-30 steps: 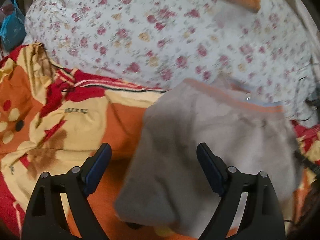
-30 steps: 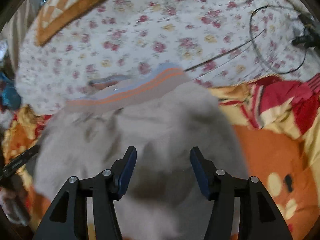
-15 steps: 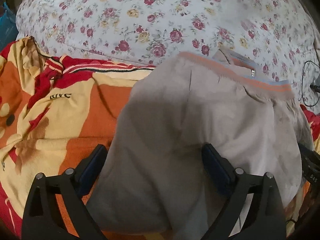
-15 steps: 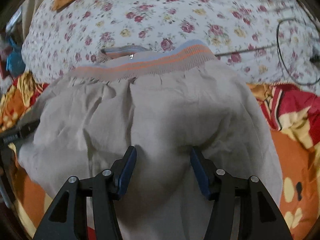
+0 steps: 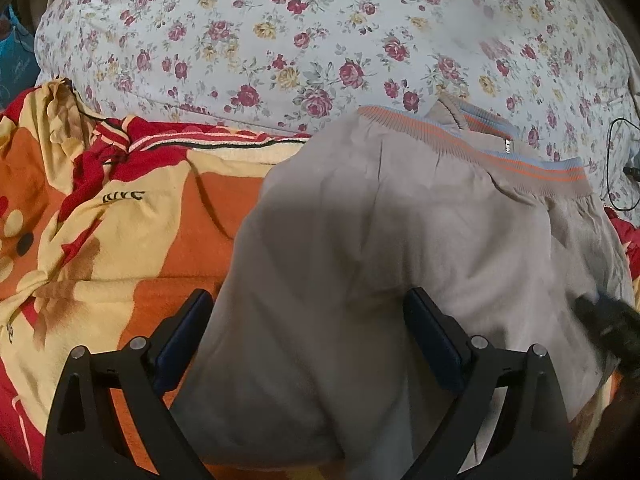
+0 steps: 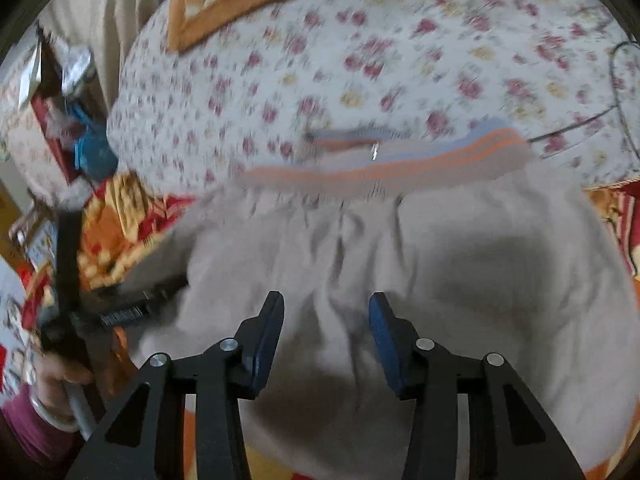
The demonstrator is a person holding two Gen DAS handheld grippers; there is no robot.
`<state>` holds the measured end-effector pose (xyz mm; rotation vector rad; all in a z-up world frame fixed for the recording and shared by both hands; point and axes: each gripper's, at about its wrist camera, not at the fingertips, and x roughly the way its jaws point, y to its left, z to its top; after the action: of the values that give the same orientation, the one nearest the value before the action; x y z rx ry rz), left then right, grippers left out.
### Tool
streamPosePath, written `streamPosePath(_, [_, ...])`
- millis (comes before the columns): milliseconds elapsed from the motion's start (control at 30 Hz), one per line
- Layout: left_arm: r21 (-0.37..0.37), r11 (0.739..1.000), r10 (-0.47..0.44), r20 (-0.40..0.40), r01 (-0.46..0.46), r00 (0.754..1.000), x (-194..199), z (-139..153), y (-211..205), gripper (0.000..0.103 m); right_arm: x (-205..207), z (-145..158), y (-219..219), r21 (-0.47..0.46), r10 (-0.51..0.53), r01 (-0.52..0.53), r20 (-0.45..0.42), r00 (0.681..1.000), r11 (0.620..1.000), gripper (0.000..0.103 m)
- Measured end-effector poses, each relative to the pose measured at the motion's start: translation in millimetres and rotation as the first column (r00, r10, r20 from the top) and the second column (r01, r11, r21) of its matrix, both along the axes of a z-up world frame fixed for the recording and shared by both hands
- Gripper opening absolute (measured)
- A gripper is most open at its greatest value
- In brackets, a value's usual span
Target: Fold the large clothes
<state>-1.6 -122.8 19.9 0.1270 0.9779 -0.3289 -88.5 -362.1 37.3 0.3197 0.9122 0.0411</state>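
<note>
Jacket (image 5: 400,248), grey and soft, lies on the bed, partly on the orange blanket (image 5: 132,216) and partly up against the flowery quilt (image 5: 320,40). Its stripy band (image 5: 500,160) in orange and blue is at the far edge, with a small silver zip pull (image 5: 509,145) showing there. I think it is a jacket, but it could be another big piece of clothing.

The left claw (image 5: 308,328) is wide open. Its jaws have just been opening, and the near part of the grey cloth lies between them, but the pads do not press on it. The right claw (image 6: 326,334) is about half open. Its jaws have just been closing, with a wrinkly bit of cloth between them, and they do not pinch it yet. In the right view a hand (image 6: 60,376) in a pink sleeve holds the other tool at the left side.

The job now looks like grabbing the near edge so it can be folded over toward the stripy band. To do it well, each claw should dip low enough to catch the edge itself, not just the puffy top layer. Both should pinch firmly before lifting. Then lift both sides together, so the fold stays straight. The cloth is floppy and a bit bunched, so smoothing the wrinkles first would help. Watch out for the black cable (image 5: 612,160) on the quilt.
</note>
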Motion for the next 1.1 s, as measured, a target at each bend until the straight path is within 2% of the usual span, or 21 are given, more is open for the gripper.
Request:
streamPosePath(67, [0.002,1.000,-0.003,-0.002,0.003,1.000,0.7,-0.7,-0.6,0.098,4.7,-16.4,-0.3,-0.014,-0.005,0.004,-0.063,0.998,1.000,0.044])
streamPosePath(133, [-0.003,1.000,0.000,-0.006,0.000,1.000,1.4,-1.5,-0.2,0.098,3.9,-20.0,-4.2,0.010,-0.014,0.015,-0.052,0.999,1.000,0.043])
streamPosePath(300, [-0.016,1.000,0.005,-0.026,-0.005,1.000,4.5,-2.4,1.8,0.099,2.3,-16.9,-1.9,0.004,-0.008,0.008,-0.054,0.999,1.000,0.046])
streamPosePath(400, [-0.019,1.000,0.006,-0.034,-0.007,0.999,5.8,-2.3,1.5,0.099,-1.2,-3.0,-5.5,0.047,-0.019,0.019,-0.006,1.000,0.999,0.048])
streamPosePath(500, [-0.026,1.000,0.009,-0.043,-0.010,0.999,7.2,-2.7,1.5,0.100,-5.5,11.1,-4.1,0.043,-0.016,0.013,0.070,0.997,0.999,0.048])
streamPosePath(567, [-0.034,0.999,0.014,-0.055,-0.016,0.998,8.7,-3.3,1.9,0.100,-5.6,14.5,-0.7,0.040,0.003,-0.006,0.085,0.996,0.999,0.048])
streamPosePath(700, [-0.053,0.998,0.021,-0.078,-0.026,0.997,12.4,-4.9,4.6,0.101,-0.6,2.5,6.8,0.025,0.032,-0.033,0.036,0.999,0.999,0.048])
streamPosePath(800, [-0.054,0.998,0.020,-0.081,-0.025,0.996,12.9,-4.7,5.0,0.102,4.7,-15.2,9.0,0.000,0.032,-0.032,-0.041,0.999,0.999,0.049])
streamPosePath(1100, [-0.085,0.996,0.020,-0.120,-0.030,0.993,18.3,-6.9,8.8,0.102,-1.5,-9.8,-0.8,0.082,0.009,-0.007,-0.015,1.000,0.997,0.050])
